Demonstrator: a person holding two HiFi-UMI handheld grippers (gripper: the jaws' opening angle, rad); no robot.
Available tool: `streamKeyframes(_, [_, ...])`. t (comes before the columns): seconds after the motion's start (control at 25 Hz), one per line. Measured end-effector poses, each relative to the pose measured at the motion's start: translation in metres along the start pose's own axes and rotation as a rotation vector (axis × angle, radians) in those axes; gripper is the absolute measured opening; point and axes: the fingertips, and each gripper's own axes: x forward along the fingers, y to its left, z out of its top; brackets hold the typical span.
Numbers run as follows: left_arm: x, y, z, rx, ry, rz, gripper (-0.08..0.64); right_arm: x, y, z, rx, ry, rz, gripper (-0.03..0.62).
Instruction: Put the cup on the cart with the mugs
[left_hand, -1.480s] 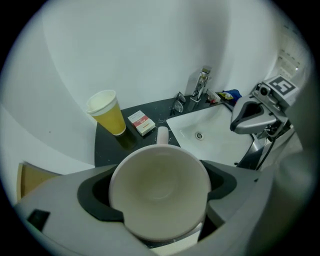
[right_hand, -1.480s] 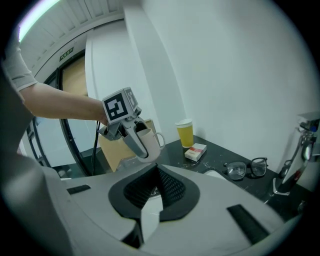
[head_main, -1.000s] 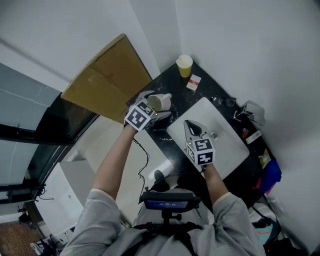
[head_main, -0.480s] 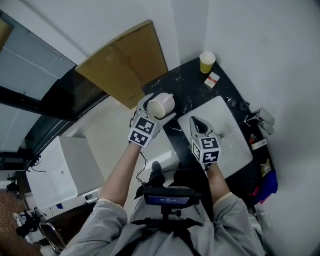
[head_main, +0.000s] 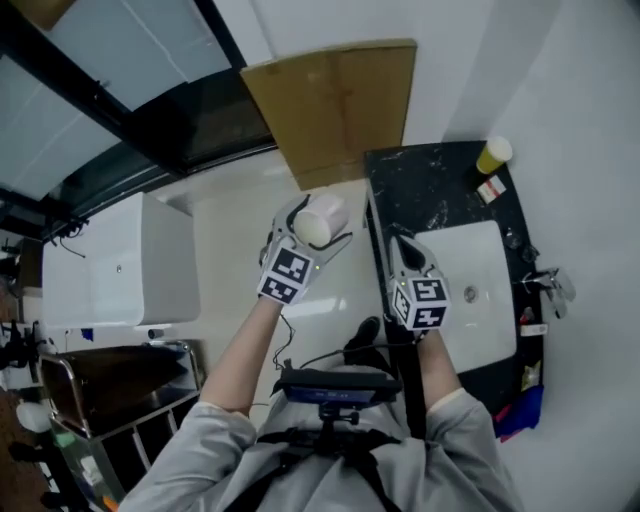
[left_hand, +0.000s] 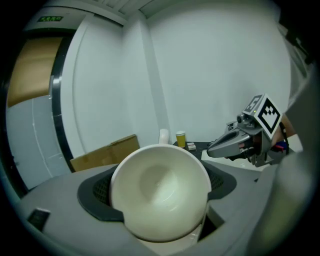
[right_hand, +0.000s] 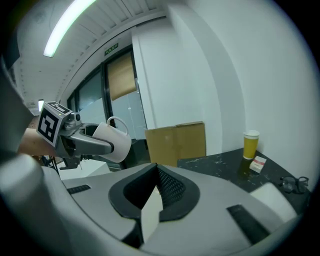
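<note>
My left gripper (head_main: 312, 218) is shut on a white cup (head_main: 320, 220), held in the air over the pale floor to the left of the counter. In the left gripper view the cup's (left_hand: 160, 192) open mouth faces the camera between the dark pads, handle (left_hand: 163, 136) at the far side. The right gripper view shows the cup (right_hand: 112, 140) tilted in the left gripper (right_hand: 95, 142). My right gripper (head_main: 400, 245) hangs beside it at the counter's edge, shut, with nothing in it (right_hand: 152, 192). A metal-railed cart (head_main: 110, 385) with a dark top is at the lower left.
A black counter (head_main: 420, 190) with a white sink (head_main: 480, 290) and tap (head_main: 550, 283) lies on the right. On it stand a yellow paper cup (head_main: 493, 153) and a small box (head_main: 490, 189). Flat cardboard (head_main: 335, 105) leans on the wall; a white cabinet (head_main: 120, 265) stands left.
The view has swung left. Both grippers have left the counter and moved left over the floor, the cup going along in the left one. The cart has come into view.
</note>
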Motion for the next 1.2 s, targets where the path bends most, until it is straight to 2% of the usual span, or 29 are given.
streamKeyframes(0.32, [-0.165, 0.056, -0.076, -0.098, 0.034, 0.241, 0.463, 0.026, 0.162, -0.01, -0.138, 0.033, 0.214, 0.009])
streamKeyframes(0.56, [-0.29, 0.076, -0.134, -0.167, 0.057, 0.417, 0.463, 0.025, 0.29, -0.03, -0.215, 0.044, 0.385, 0.009])
streamKeyframes(0.76, [-0.394, 0.081, -0.18, -0.229, 0.082, 0.564, 0.463, 0.019, 0.392, -0.044, -0.274, 0.044, 0.517, 0.009])
streamKeyframes(1.2, [-0.605, 0.064, -0.265, -0.388, 0.161, 0.957, 0.463, -0.014, 0.61, -0.09, -0.423, 0.086, 0.905, 0.009])
